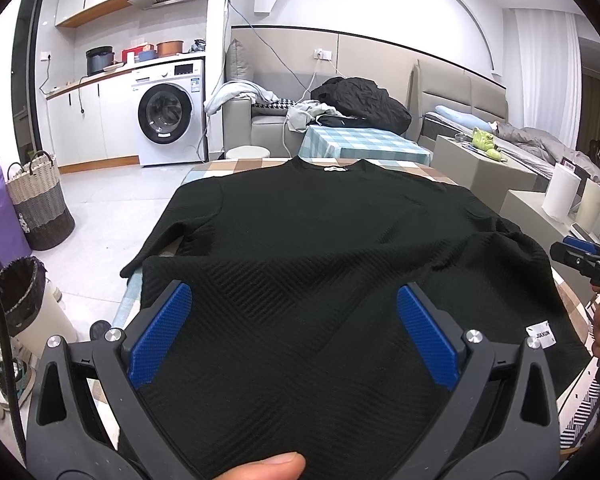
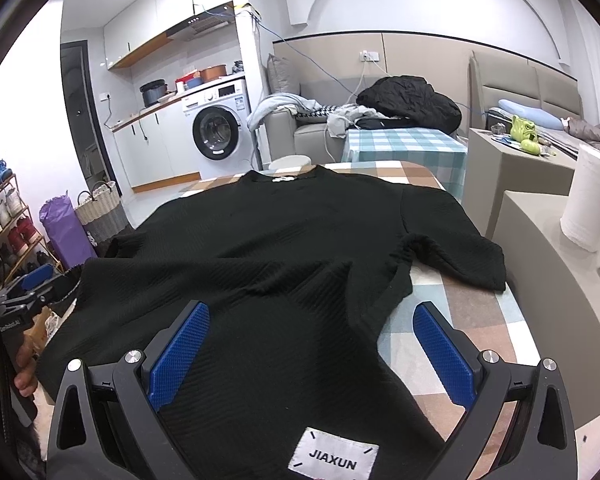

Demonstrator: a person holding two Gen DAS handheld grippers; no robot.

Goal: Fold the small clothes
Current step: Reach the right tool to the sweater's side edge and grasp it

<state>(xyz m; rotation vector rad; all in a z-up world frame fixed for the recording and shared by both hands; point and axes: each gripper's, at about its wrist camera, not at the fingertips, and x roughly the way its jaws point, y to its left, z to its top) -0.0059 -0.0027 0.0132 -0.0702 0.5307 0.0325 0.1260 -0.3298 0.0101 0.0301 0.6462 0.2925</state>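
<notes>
left tool [image 1: 294, 332] open | right tool [image 2: 312, 354] open | black shirt [image 2: 268, 240] flat on table [image 2: 460, 320]

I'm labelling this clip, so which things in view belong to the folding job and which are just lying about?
Job:
black shirt
checked table
left gripper, open
right gripper, open

Lying about:
paper towel roll
washing machine
woven basket
black jacket on the sofa
</notes>
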